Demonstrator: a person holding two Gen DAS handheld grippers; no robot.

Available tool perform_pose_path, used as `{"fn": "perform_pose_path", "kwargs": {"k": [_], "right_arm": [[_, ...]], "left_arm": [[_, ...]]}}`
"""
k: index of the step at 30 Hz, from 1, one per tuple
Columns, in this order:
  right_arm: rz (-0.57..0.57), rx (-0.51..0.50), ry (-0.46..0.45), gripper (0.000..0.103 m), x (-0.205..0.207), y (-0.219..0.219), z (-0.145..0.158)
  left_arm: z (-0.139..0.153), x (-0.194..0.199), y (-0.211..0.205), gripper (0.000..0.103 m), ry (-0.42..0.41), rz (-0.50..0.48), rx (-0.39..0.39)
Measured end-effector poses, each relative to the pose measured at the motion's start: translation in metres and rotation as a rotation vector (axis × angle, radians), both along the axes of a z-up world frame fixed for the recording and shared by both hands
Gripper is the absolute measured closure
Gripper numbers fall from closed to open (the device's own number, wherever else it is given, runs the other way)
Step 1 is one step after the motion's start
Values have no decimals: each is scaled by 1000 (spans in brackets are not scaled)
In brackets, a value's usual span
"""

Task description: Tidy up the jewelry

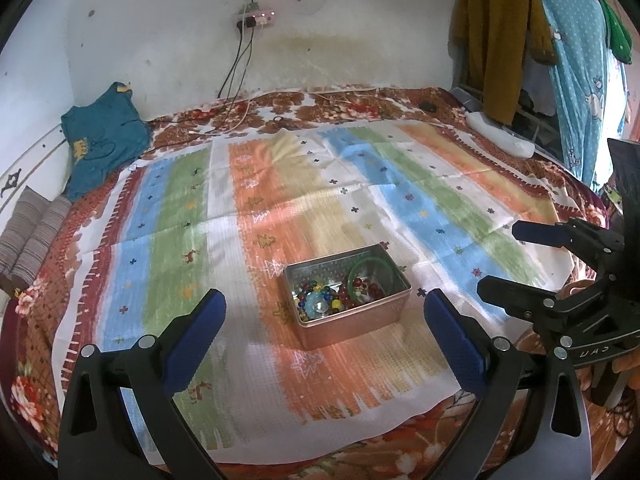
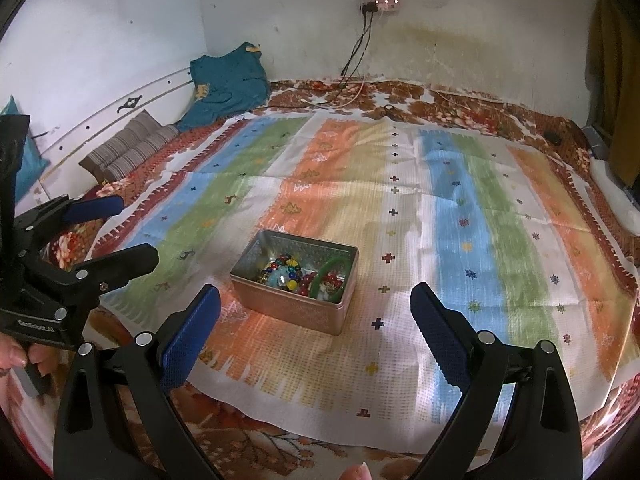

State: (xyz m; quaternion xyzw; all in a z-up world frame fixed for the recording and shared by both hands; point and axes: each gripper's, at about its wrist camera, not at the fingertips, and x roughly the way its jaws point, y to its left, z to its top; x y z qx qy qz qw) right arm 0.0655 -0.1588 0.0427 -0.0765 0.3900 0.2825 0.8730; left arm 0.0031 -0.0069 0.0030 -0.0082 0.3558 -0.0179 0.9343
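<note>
A: Status, left to right?
B: Left tool (image 1: pixel 322 312) wide open, nothing held, hovering over the striped cloth (image 1: pixel 180 216) on the bed. Metal tin (image 1: pixel 352 322) sits on the cloth's orange stripe, lid off.
A: Jewelry?
B: All inside the tin: mixed beads (image 1: pixel 320 300) at its left end, green bangle (image 1: pixel 370 266) leaning at its right end.
A: Right side?
B: Right tool (image 2: pixel 316 310) also wide open, empty, just short of the tin.

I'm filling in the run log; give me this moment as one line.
stage: before first pick | left gripper: open, empty | right gripper: open, empty | tin: open on striped cloth, holding beads and green bangle
</note>
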Motion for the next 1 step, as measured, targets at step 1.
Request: {"fn": "perform_pose_path", "kwargs": {"k": [1], "right_arm": [[0, 0, -4, 7, 0, 0, 1]], "left_arm": [[0, 0, 0, 6, -3, -1, 1]]}}
